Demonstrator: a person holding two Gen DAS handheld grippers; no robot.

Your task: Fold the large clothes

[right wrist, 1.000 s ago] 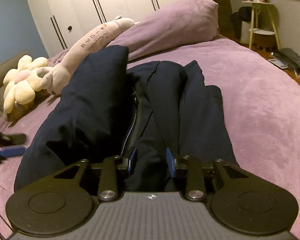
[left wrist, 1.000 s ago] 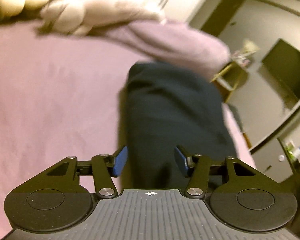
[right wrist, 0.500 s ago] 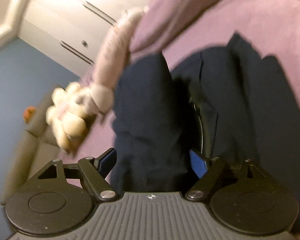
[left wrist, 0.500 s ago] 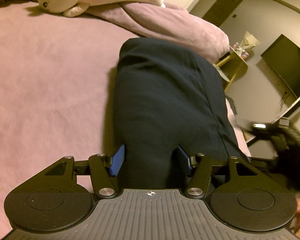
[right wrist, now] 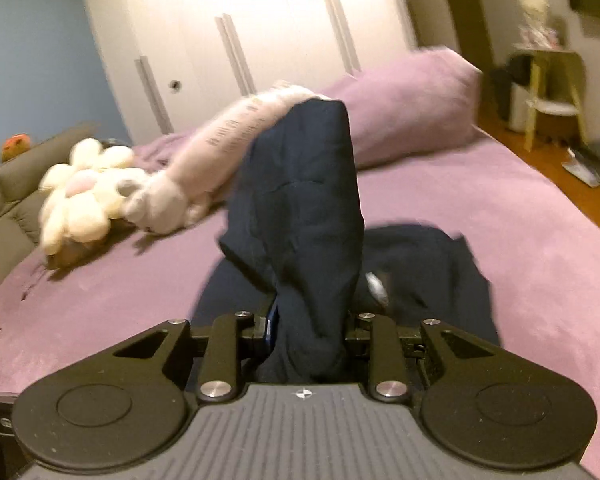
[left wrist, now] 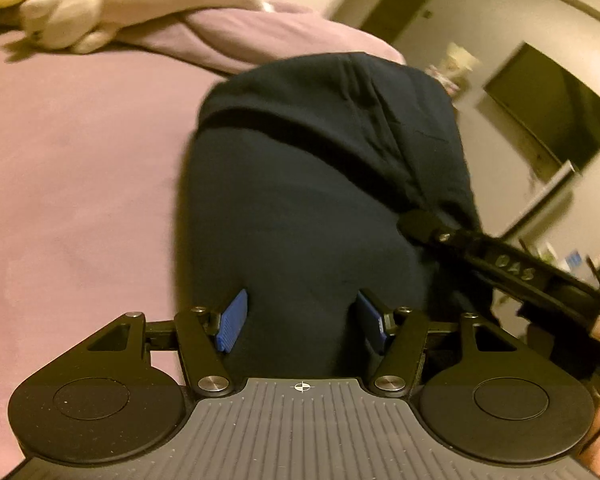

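Note:
A dark navy jacket (left wrist: 308, 200) lies on the purple bed (left wrist: 80, 168). My left gripper (left wrist: 300, 322) is open, its blue pads either side of the jacket's near edge, low over the cloth. My right gripper (right wrist: 308, 328) is shut on a thick fold of the jacket (right wrist: 308, 208) and holds it lifted upright above the rest of the garment (right wrist: 420, 264). The right gripper's black finger (left wrist: 480, 256) shows in the left wrist view, at the jacket's right side.
A long pale plush toy (right wrist: 236, 136) and a cream flower plush (right wrist: 80, 200) lie at the bed's far left. A purple pillow (right wrist: 404, 100) lies at the head. A yellow side table (right wrist: 548, 88) stands off the bed at right. White wardrobes stand behind.
My right gripper has closed on a fold of the jacket and raised it. My left gripper stays open at the jacket's near edge, and the right gripper has come into its view.

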